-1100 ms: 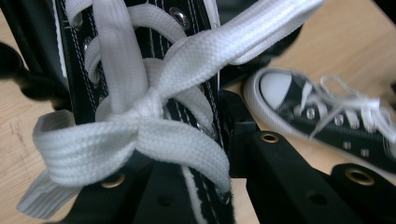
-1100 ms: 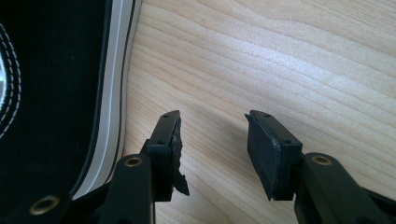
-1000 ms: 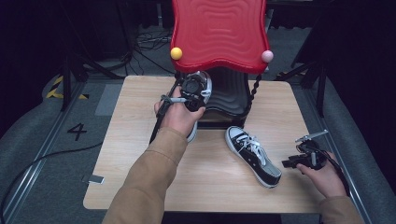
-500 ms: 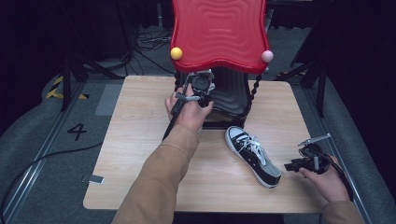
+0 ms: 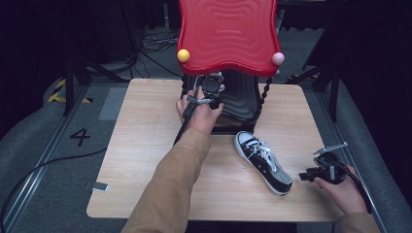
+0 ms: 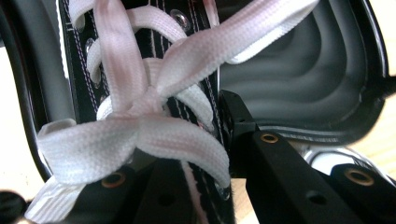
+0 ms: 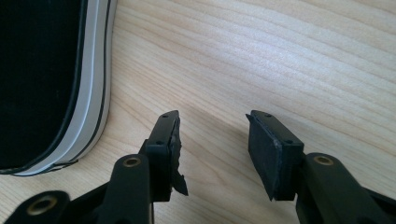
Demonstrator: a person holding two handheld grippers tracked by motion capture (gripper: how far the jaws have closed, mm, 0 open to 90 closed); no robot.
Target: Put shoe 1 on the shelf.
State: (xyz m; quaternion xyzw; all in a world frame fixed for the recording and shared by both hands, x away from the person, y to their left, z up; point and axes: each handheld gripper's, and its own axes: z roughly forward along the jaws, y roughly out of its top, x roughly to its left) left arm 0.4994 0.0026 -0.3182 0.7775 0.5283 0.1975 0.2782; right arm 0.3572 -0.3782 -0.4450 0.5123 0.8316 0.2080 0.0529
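Note:
My left gripper (image 5: 210, 90) reaches under the red wavy top (image 5: 228, 34) of a small rack, over its black lower shelf (image 5: 240, 97). It is shut on a black sneaker with white laces (image 6: 140, 130), gripped at the lacing; in the left gripper view the shelf's ribbed black surface (image 6: 303, 84) lies just behind the sneaker. A second black sneaker (image 5: 265, 162) lies on the table, toe toward the near right. My right gripper (image 5: 303, 175) rests low at the table's right edge, open and holding nothing (image 7: 212, 126), with that sneaker's white sole (image 7: 88, 79) just to its left.
The light wooden table (image 5: 145, 145) has bare room to the left and front. A yellow ball (image 5: 183, 55) and a pink ball (image 5: 278, 58) sit at the red top's corners. Twisted black posts (image 5: 265, 92) carry the top. Cables and stands lie on the floor behind.
My left gripper has carried the held sneaker away from me and in under the red top, over the black shelf. The right gripper has drifted slightly toward the table's right edge.

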